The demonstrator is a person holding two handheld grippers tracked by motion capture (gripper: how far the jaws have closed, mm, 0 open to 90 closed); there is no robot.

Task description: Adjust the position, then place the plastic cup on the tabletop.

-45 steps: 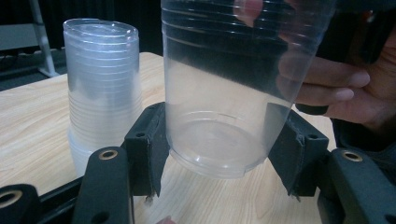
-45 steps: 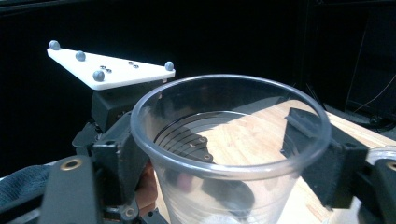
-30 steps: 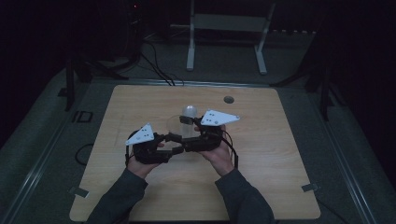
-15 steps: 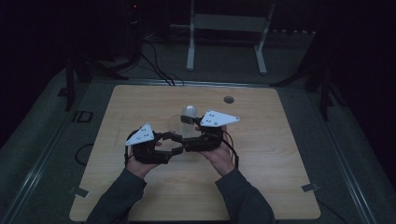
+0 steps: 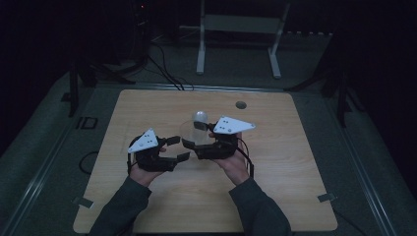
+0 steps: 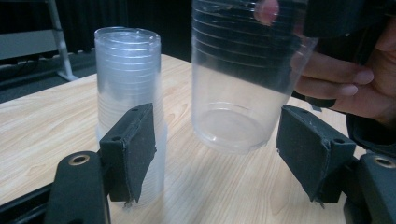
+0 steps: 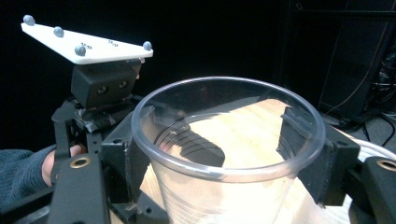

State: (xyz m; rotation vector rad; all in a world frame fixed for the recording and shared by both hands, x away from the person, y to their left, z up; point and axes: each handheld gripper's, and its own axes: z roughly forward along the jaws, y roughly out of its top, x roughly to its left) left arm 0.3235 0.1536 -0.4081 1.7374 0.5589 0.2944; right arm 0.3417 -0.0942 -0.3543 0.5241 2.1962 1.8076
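My right gripper [image 7: 224, 158] is shut on a clear plastic cup [image 7: 219, 186], its pads pressing the wall just under the rim. In the left gripper view that cup [image 6: 243, 93] hangs tilted above the table, with a person's fingers behind it. My left gripper [image 6: 219, 154] has just been opening; the cup's base sits between its jaws and neither pad touches it. A stack of clear cups [image 6: 128, 88] stands upright behind the left pad [image 6: 133, 149]. From above, the left gripper [image 5: 179, 148] and the right gripper [image 5: 193, 147] face each other mid-table, just in front of the stack [image 5: 199, 122].
The wooden table [image 5: 275, 162] has a small dark round spot [image 5: 240, 104] near its far edge. Behind the table a white metal frame [image 5: 236, 29] and cables [image 5: 162, 64] lie on the dark floor. Bare wood lies to either side of the hands.
The left gripper's jaws have gone from shut to wide apart, letting go of the cup. Both hands have stayed where they were, and the right gripper still holds the cup.
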